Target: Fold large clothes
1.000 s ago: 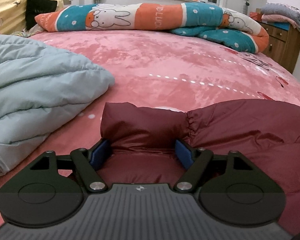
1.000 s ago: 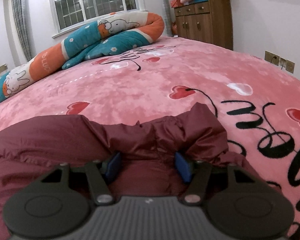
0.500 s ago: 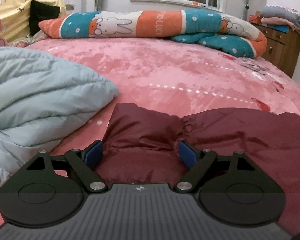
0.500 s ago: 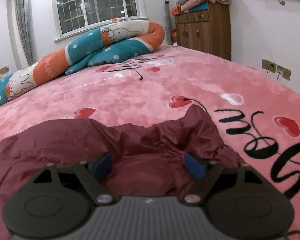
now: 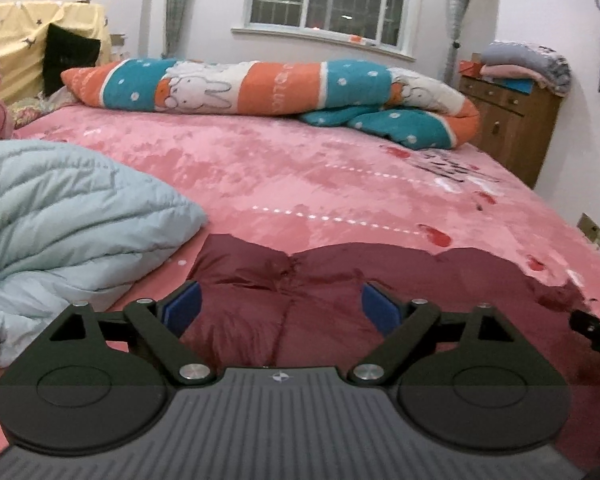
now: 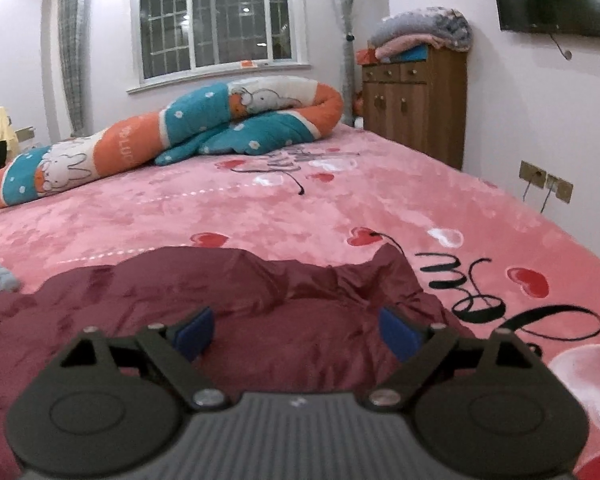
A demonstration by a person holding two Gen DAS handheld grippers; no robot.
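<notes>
On the pink bed (image 5: 300,176) the maroon padded jacket (image 5: 284,304) lies doubled over in a low bundle beside a pale blue quilt (image 5: 68,224). Both the left gripper (image 5: 280,306) and right gripper (image 6: 296,330) hover above it, fingers wide with nothing pinched; the right ones have just been opening. One fold looks laid down; its far edge is rumpled, so more tidying probably remains.

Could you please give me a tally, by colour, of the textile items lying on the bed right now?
Maroon: 1, the puffer jacket
Light blue: 1, the quilted garment
Orange, teal and white: 1, the rolled rabbit-print quilt
Total: 3, all on the pink bedspread
</notes>
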